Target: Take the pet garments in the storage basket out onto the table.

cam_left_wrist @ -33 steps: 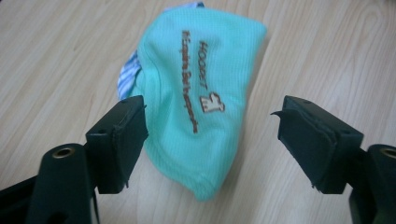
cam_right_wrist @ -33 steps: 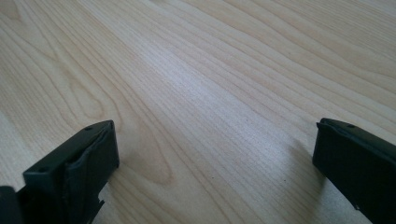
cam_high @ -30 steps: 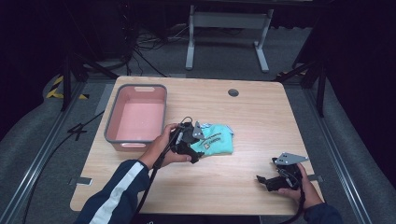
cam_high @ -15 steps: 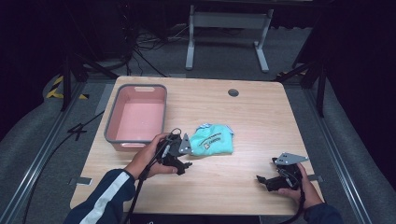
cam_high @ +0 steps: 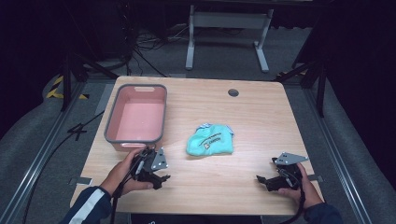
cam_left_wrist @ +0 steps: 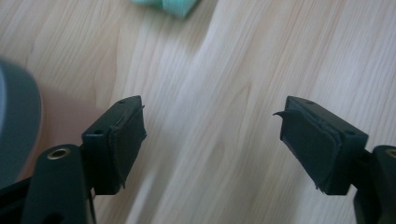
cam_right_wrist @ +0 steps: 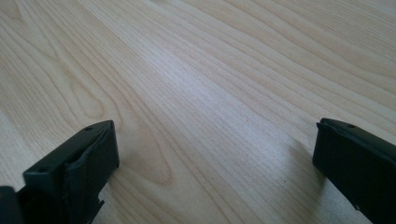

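One teal cloth point(cam_high: 210, 141) lies bunched near the middle of the tabletop point(cam_high: 252, 112), just right of the pink tub point(cam_high: 136, 119) and well apart from both my tongs. I judge it light, soft and floppy, unlikely to slip, nothing to break; I would pinch a raised fold at its near edge. Its pale label carries dark print too small to read. My left tongs point(cam_high: 161, 179) stand wide open and empty near the tub's front corner; my right tongs point(cam_high: 260, 179) gape open too, holding nothing, low over bare wood.
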A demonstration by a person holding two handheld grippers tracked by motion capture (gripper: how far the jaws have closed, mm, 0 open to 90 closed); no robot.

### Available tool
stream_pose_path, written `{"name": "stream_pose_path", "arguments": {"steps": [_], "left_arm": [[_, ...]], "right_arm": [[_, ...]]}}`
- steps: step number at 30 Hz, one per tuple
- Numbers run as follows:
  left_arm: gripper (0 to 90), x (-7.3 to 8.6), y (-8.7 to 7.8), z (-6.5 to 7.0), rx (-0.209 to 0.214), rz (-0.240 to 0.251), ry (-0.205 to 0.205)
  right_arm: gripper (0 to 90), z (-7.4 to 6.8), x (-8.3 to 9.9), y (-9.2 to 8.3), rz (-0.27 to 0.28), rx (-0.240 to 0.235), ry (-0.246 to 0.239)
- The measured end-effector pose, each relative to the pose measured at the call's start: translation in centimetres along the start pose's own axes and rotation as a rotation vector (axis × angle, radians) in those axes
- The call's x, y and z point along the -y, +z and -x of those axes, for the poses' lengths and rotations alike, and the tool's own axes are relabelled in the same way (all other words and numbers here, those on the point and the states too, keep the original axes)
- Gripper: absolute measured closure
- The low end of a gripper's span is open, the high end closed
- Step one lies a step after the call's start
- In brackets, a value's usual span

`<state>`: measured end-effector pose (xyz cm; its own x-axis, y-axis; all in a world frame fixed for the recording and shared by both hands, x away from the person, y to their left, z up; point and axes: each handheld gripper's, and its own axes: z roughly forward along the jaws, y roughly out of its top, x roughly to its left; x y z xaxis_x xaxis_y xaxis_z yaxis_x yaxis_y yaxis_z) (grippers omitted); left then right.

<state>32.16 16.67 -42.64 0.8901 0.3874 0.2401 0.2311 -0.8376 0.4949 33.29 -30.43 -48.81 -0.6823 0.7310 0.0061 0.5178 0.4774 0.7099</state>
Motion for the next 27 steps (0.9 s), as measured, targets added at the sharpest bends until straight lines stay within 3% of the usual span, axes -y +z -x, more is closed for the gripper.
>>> {"name": "stream_pose_path", "arguments": {"steps": [6, 12, 14, 16, 18, 19, 27], "left_arm": [[20.5, 4.2, -0.3, -0.3, -0.008, 0.001, -0.077], [18.8, 8.4, -0.6, -0.8, 0.001, -0.008, -0.202], [16.8, 9.4, -0.7, -1.1, 0.011, 0.022, -0.232], [15.7, 11.1, -0.9, -1.5, 0.027, 0.085, -0.267], [14.7, 12.7, -0.6, -1.9, 0.073, 0.159, -0.343], [14.4, 13.3, -0.6, -1.9, 0.063, 0.197, -0.348], [14.1, 13.6, -0.8, -2.0, 0.05, 0.193, -0.343]], "right_arm": [[0.4, 0.0, 0.0, 0.0, 0.0, -0.003, 0.0], [0.5, 0.0, 0.0, 0.0, 0.0, -0.001, 0.001], [0.6, 0.0, 0.0, 0.0, 0.0, 0.0, 0.001], [0.6, 0.0, 0.0, 0.0, 0.0, 0.002, -0.002], [0.6, 0.0, 0.0, 0.0, -0.001, 0.001, -0.001], [0.6, 0.0, 0.0, 0.0, -0.001, 0.002, -0.001], [0.6, -0.1, 0.0, 0.0, 0.0, 0.006, 0.002]]}}
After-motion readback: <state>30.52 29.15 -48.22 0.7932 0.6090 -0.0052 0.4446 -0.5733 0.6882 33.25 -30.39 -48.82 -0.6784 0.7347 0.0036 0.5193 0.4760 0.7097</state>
